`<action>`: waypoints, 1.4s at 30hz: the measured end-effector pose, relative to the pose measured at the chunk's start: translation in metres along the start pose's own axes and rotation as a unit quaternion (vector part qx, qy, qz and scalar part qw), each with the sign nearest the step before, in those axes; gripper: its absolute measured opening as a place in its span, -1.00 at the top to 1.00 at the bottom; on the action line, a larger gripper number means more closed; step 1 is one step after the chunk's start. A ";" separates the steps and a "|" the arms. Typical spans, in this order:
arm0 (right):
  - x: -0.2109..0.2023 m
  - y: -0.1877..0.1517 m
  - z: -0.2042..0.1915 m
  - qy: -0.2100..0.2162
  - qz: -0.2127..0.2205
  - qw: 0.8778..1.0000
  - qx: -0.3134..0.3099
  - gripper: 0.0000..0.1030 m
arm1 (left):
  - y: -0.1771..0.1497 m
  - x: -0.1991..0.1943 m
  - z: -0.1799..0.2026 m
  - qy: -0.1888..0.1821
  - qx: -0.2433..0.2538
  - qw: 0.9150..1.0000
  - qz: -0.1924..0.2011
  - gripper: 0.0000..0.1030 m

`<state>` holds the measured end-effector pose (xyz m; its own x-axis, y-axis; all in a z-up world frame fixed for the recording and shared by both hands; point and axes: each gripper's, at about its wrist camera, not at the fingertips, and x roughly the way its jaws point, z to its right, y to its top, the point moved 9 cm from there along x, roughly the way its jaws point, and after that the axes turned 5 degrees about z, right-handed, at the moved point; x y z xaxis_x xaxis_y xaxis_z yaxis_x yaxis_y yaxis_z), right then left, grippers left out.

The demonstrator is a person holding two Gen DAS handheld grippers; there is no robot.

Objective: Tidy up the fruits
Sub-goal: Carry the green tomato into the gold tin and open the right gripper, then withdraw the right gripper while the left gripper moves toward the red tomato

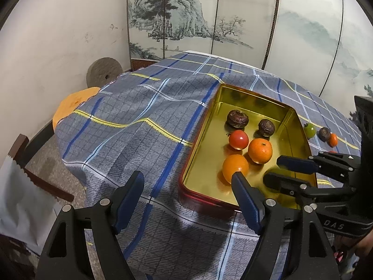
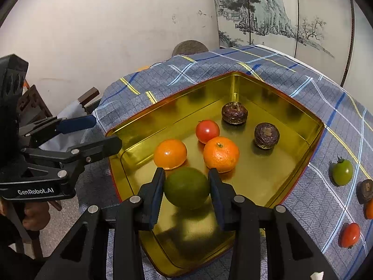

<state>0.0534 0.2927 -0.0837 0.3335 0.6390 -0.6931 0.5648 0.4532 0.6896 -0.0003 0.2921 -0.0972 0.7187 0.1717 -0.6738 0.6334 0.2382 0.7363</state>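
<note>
A gold tin tray [image 2: 303, 126] [image 1: 209, 121] sits on the checked tablecloth. It holds two oranges [image 2: 221, 154] [image 2: 170, 154], a red tomato [image 2: 207, 131] and two dark brown fruits [image 2: 234, 113] [image 2: 266, 135]. My right gripper [image 2: 186, 184] is shut on a green fruit [image 2: 186, 187] just above the tray's near end. It also shows in the left wrist view [image 1: 279, 170]. My left gripper [image 1: 188, 182] is open and empty beside the tray's near left corner. It also shows in the right wrist view [image 2: 102, 130].
A green tomato [image 2: 342, 172], a brown fruit [image 2: 366, 190], an orange fruit [image 2: 369, 208] and a red tomato [image 2: 349, 234] lie on the cloth [image 1: 139, 128] right of the tray. A folding screen [image 1: 209, 18] stands behind the table. A chair [image 1: 30, 163] and round stools are at the left.
</note>
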 end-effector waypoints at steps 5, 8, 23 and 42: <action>-0.008 0.008 0.000 0.005 0.022 1.000 0.007 0.12 | -0.002 0.002 -0.001 0.001 0.000 1.000 -0.004 -0.51; -0.015 0.011 0.003 0.007 0.035 0.999 0.018 0.05 | -0.002 0.002 0.000 0.001 0.000 1.000 -0.005 -0.51; -0.107 -0.061 0.115 -0.083 0.074 0.981 0.158 -0.28 | 0.003 -0.001 0.015 0.000 0.023 1.000 -0.002 -0.51; -0.244 -0.194 0.302 -0.296 0.064 0.903 0.303 -0.59 | 0.018 -0.010 0.109 -0.023 0.116 0.993 0.008 -0.51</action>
<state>0.0909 -0.1388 -0.1120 0.6690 0.1353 -0.7309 0.7432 -0.1391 0.6545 0.0351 0.1909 -0.0707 0.7384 0.1290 -0.6620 0.6667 0.0086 0.7453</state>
